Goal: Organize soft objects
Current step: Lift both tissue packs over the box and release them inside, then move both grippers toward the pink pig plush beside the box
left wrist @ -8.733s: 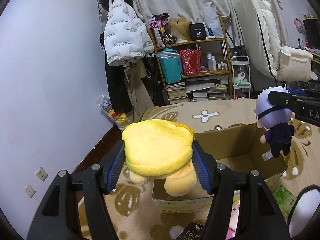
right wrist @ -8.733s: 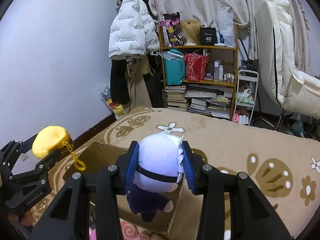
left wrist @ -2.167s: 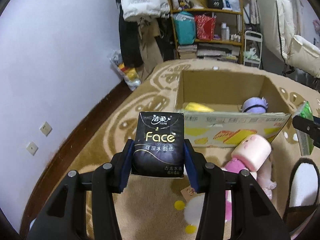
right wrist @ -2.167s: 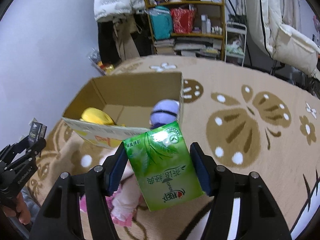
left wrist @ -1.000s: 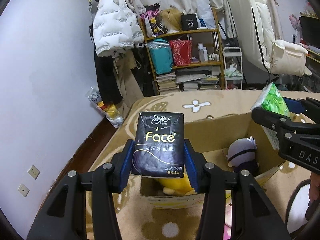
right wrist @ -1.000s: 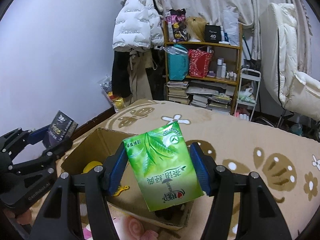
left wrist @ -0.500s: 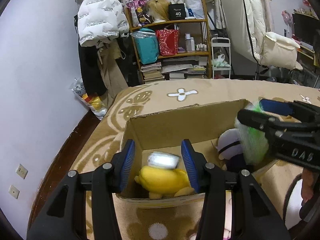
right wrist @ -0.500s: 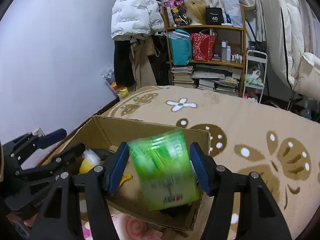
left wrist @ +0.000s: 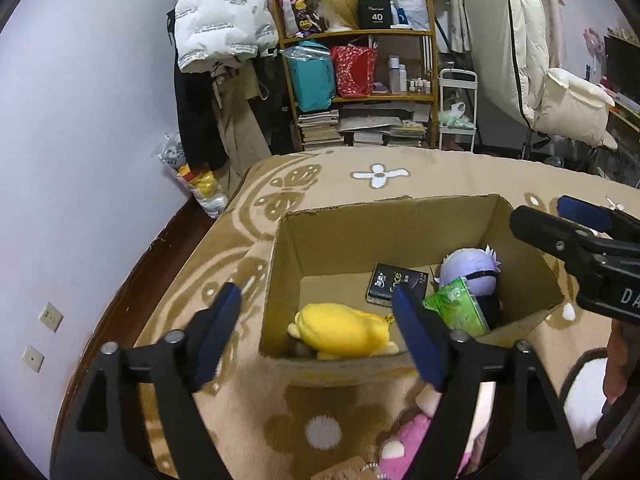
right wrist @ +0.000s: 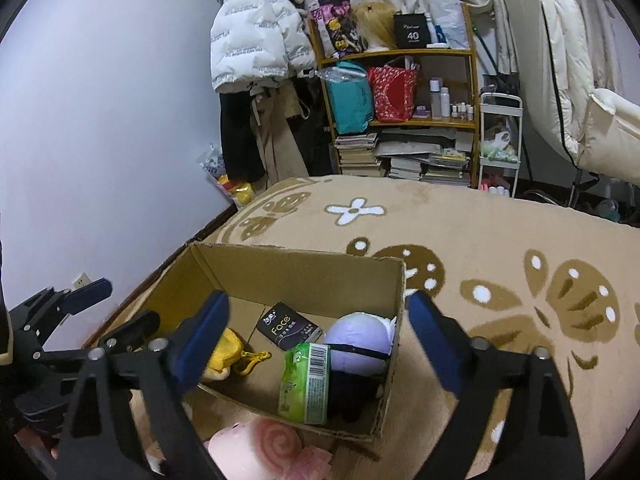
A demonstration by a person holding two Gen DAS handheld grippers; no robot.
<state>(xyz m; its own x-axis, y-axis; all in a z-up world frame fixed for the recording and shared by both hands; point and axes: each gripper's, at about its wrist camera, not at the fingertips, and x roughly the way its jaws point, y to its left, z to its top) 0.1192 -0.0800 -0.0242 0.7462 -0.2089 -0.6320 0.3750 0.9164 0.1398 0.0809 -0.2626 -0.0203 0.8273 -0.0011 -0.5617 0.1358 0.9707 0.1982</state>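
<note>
Okay, both my grippers, left gripper [left wrist: 316,334] and right gripper [right wrist: 318,346], are spreading empty over the cardboard box [right wrist: 296,262]; next the pink plush [right wrist: 256,450], near the box, soft, light, squeeze its middle.

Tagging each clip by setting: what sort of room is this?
Most likely a lived-in bedroom or home living space: a patterned rug, a cluttered shelf of books and bottles, and a white coat hanging up.
</note>
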